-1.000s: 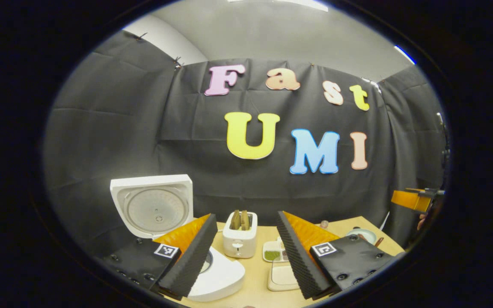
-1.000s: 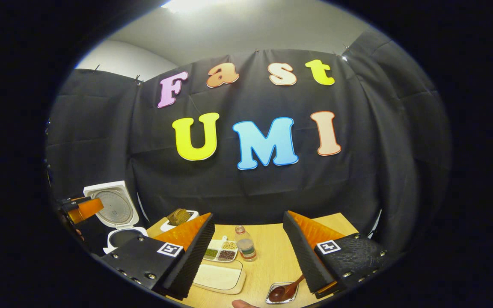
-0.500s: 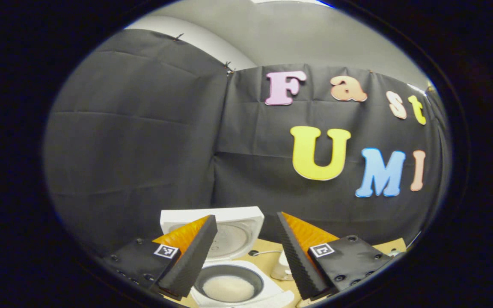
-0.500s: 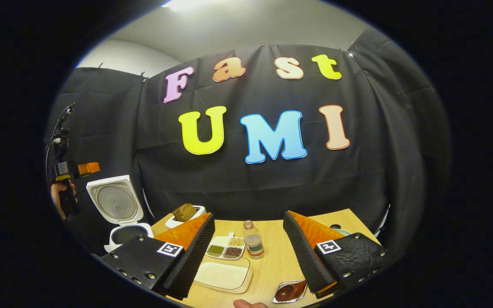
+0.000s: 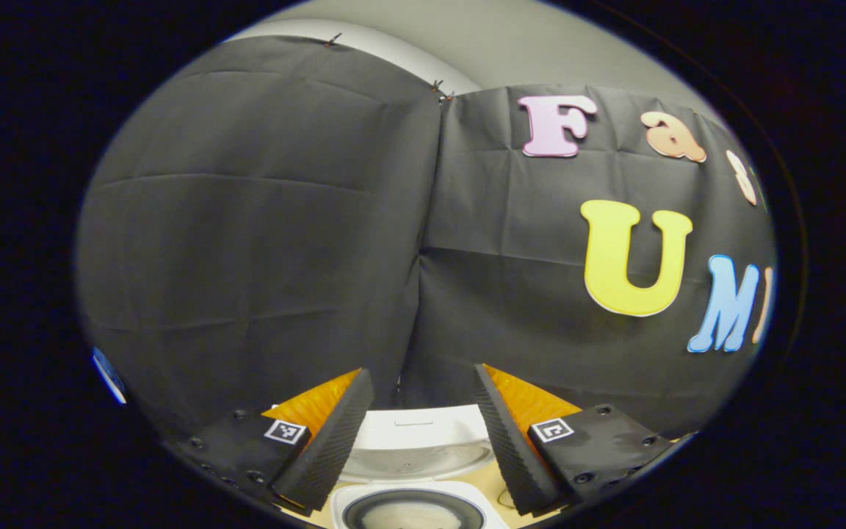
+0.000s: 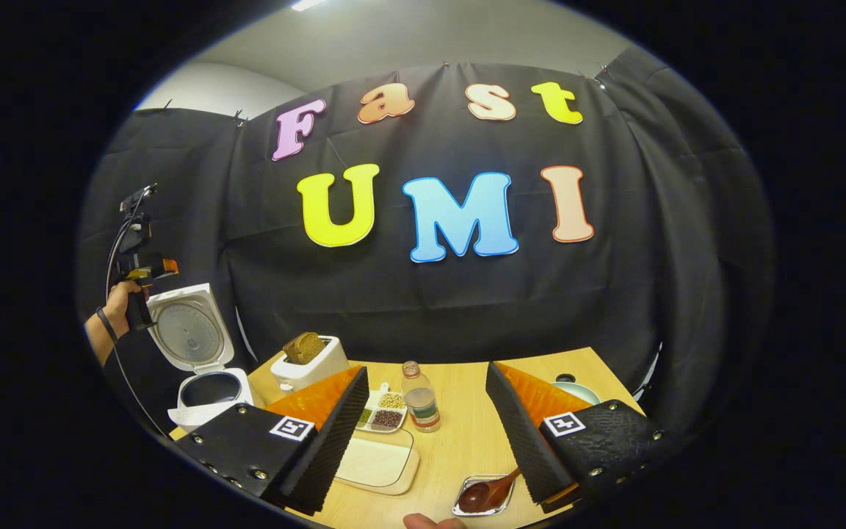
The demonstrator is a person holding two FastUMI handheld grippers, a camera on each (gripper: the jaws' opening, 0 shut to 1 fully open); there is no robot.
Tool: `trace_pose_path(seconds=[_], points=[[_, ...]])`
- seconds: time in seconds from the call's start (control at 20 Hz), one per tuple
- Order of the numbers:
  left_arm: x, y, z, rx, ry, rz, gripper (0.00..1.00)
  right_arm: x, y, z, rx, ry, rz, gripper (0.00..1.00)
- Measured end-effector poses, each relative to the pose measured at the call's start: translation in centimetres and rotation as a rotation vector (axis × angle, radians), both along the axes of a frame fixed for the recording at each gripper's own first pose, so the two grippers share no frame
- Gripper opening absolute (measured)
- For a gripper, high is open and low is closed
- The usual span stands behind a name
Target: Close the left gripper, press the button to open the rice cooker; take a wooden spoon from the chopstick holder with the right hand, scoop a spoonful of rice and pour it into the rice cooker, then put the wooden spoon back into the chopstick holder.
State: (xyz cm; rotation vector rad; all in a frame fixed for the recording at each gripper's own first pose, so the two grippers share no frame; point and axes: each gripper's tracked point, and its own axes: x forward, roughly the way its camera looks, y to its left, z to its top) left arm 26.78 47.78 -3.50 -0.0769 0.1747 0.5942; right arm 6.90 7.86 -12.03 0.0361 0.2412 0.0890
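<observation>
Honestly, the wooden spoon is seen at lower centre, handle angled up-right toward the right gripper, whose fingers are spread apart and empty; the left gripper is spread too, above the open rice cooker.

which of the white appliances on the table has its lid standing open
The rice cooker at the table's left end: its lid stands upright, baring the pot. The toaster beside it has no lid, only bread in its slot.
</observation>
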Motion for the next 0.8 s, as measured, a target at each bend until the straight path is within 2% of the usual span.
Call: trace_pose_path(seconds=[0.15,0.2,0.3,0.35,0.4,0.45,0.5,0.55,0.8], points=[[2.0,1.6,-1.5,0.000,0.038,0.023,1.00,0.4,-0.5,0.3,0.008,0.001,-0.018,0.98],[2.4,1.6,-2.2,-0.009,0.054,0.020,0.95,0.5,-0.5,0.5,0.010,0.000,-0.019,0.98],[2.7,1.9,-4.2,-0.031,0.117,0.030,0.95,0.7,-0.5,0.8,0.002,-0.006,-0.020,0.98],[2.8,2.3,-3.9,0.020,0.118,0.033,0.95,0.7,-0.5,0.8,0.000,-0.007,-0.017,0.98],[2.8,2.0,-4.4,0.024,0.138,0.040,0.94,0.8,-0.4,0.9,-0.002,-0.006,-0.015,0.98],[2.8,2.1,-4.4,0.036,0.130,0.049,0.99,0.9,-0.2,1.0,-0.002,-0.008,-0.010,0.98],[2.7,1.8,-4.3,0.026,0.123,0.058,0.97,1.0,0.0,0.9,-0.004,-0.007,-0.007,0.98],[2.6,1.8,-4.3,0.023,0.125,0.060,1.00,1.0,0.1,0.9,-0.003,-0.007,-0.002,0.98],[2.1,0.8,-3.9,0.028,0.114,0.022,0.97,1.1,1.9,1.4,-0.013,-0.012,0.047,0.98]])
